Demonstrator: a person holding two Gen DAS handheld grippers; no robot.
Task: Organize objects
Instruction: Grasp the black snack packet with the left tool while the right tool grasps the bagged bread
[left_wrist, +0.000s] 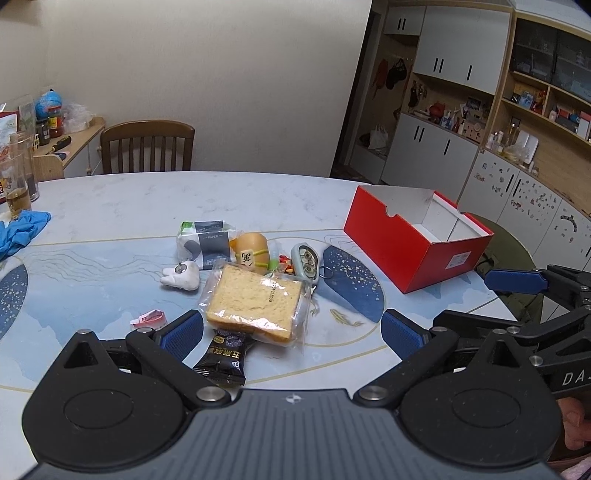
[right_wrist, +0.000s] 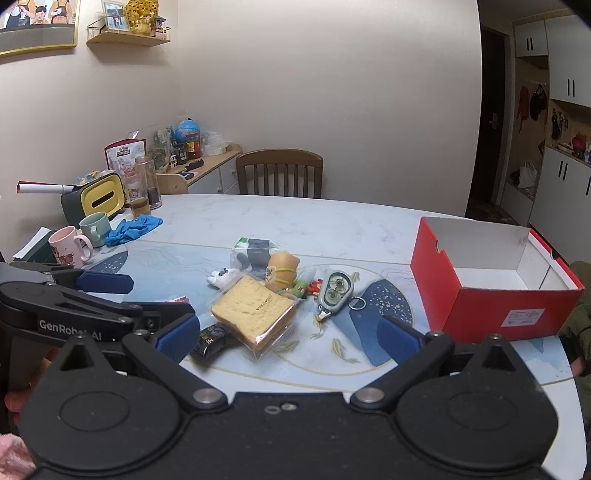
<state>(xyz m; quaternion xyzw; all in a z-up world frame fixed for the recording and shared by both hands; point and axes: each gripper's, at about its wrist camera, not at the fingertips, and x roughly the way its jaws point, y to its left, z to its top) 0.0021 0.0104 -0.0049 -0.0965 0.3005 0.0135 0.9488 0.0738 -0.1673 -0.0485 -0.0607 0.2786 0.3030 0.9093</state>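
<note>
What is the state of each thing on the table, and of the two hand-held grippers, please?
Red box: open, no lid on it, nothing seen inside.
Bagged bread slice: sealed in clear wrap, lying flat.
Black snack packet: unopened, lying flat.
Tissue pack: looks closed.
Correction tape: lying on its side.
Tall glass: upright, partly filled.
Left hand-held gripper: open, holding nothing.
Right hand-held gripper: open, holding nothing.
</note>
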